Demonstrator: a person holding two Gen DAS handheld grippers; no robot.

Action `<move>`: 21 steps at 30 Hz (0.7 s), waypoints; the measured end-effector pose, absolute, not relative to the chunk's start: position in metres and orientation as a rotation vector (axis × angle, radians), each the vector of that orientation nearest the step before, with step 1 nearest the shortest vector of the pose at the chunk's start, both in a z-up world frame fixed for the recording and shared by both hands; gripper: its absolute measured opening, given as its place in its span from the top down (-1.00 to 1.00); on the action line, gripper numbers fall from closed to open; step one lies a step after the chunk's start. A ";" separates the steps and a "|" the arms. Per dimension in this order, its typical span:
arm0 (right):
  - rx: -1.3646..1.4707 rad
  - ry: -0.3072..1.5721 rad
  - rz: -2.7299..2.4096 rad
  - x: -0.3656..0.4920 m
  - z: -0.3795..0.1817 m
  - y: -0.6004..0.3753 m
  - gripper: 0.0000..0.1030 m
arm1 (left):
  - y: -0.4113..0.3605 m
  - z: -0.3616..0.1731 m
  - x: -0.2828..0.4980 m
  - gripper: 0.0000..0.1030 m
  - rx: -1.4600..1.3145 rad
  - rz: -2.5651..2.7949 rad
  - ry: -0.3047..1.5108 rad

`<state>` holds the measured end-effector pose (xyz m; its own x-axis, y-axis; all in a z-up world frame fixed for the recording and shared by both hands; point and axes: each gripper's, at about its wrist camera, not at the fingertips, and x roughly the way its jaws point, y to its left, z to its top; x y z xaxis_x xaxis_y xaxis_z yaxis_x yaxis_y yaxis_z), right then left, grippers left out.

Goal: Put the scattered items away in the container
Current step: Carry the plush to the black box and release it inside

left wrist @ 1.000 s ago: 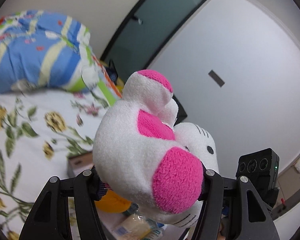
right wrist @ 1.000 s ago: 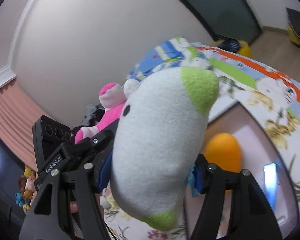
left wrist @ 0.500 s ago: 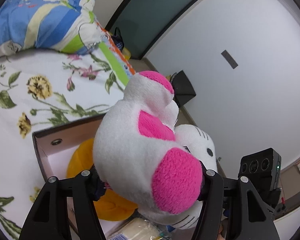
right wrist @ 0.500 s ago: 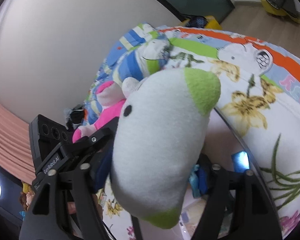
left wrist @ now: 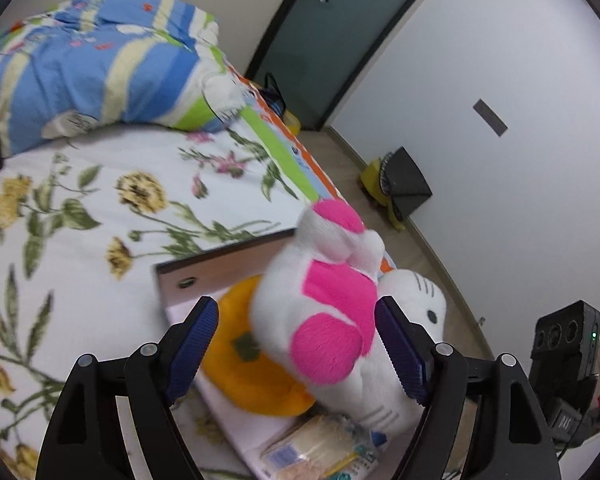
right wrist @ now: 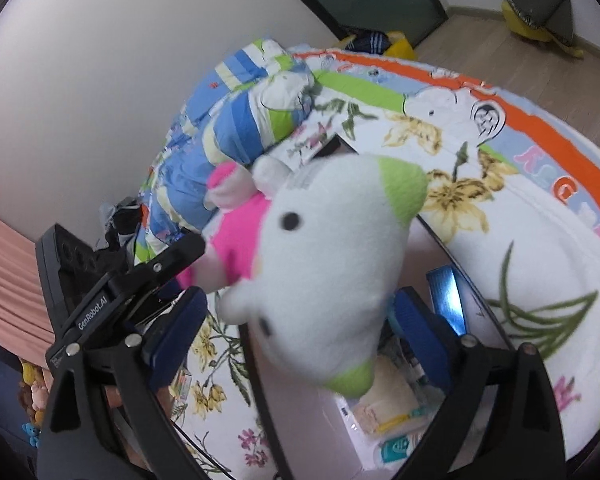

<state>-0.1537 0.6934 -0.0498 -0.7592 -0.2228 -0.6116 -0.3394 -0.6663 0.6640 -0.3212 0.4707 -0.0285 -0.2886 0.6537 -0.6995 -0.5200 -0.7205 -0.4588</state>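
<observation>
My left gripper is open; the pink-and-white cat plush sits between its fingers, free of the pads, over the cardboard box on the bed. My right gripper is open too; the white plush with green tips hangs between its spread fingers above the same box. The pink plush and the left gripper show at the left of the right wrist view. An orange pumpkin toy lies in the box.
Packets lie in the box's near end. The box sits on a floral bedsheet. A striped blue quilt is bunched at the head of the bed. The bed's orange edge borders a wooden floor with a black-and-yellow fan.
Both grippers have opened and let go of their plush toys, which are now lower, over the box. Both cameras have tilted down toward the bed.
</observation>
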 end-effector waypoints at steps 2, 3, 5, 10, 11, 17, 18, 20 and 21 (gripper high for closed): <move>-1.038 1.239 2.611 -0.143 -0.035 0.686 -0.86 | 0.456 -0.016 -0.317 -0.56 -1.197 2.073 -0.196; -1.029 1.234 2.619 -0.137 -0.028 0.682 -0.86 | 0.445 -0.009 -0.313 -0.56 -1.189 2.084 -0.206; -1.003 1.213 2.640 -0.126 -0.012 0.672 -0.86 | 0.423 0.007 -0.303 -0.56 -1.169 2.106 -0.223; -0.938 1.174 2.706 -0.098 0.029 0.645 -0.86 | 0.375 0.042 -0.279 -0.57 -1.118 2.156 -0.245; -0.924 1.166 2.723 -0.091 0.038 0.638 -0.86 | 0.366 0.049 -0.274 -0.57 -1.110 2.165 -0.250; -0.852 1.106 2.803 -0.049 0.088 0.600 -0.87 | 0.292 0.083 -0.229 -0.57 -1.038 2.223 -0.305; -0.842 1.098 2.812 -0.042 0.095 0.593 -0.89 | 0.278 0.088 -0.223 -0.57 -1.030 2.235 -0.312; -0.819 1.079 2.831 -0.030 0.108 0.579 -1.00 | 0.252 0.095 -0.212 -0.57 -1.021 2.263 -0.326; -0.811 1.069 2.845 -0.025 0.114 0.570 -1.00 | 0.234 0.099 -0.204 -0.57 -1.016 2.280 -0.337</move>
